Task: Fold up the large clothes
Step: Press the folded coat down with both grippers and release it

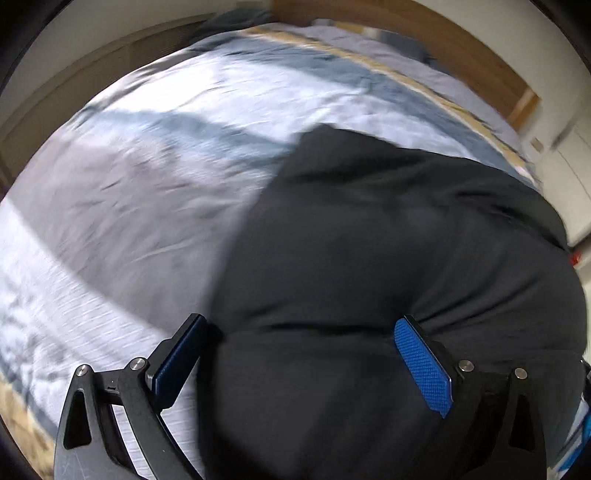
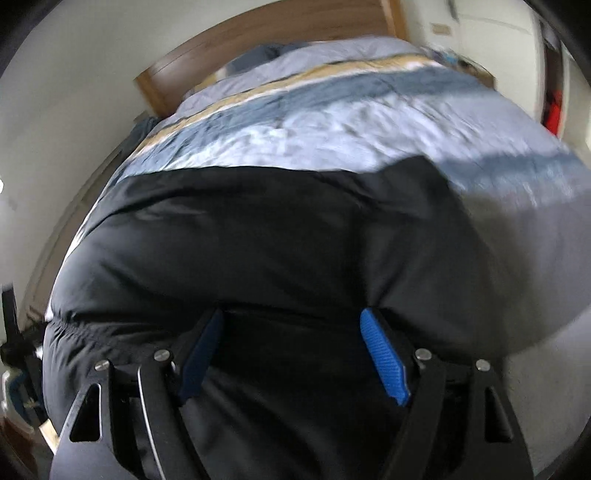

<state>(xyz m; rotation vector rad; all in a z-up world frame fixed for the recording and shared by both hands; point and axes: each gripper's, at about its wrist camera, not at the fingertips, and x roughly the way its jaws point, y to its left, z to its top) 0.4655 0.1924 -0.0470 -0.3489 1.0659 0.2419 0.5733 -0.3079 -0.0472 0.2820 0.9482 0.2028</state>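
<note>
A large black padded garment (image 1: 388,258) lies spread on the bed and fills the right and lower part of the left wrist view. It also fills the lower half of the right wrist view (image 2: 277,251). My left gripper (image 1: 299,328) is open, its blue pads wide apart over the garment's near left edge. My right gripper (image 2: 291,321) is open too, with the black fabric bulging between its blue pads. Nothing is clamped in either. Both views are blurred by motion.
The bed is covered by a striped quilt (image 1: 166,166) in white, grey, blue and tan, also in the right wrist view (image 2: 332,122). A wooden headboard (image 2: 258,33) stands at the far end against a pale wall. A red item (image 2: 554,107) sits far right.
</note>
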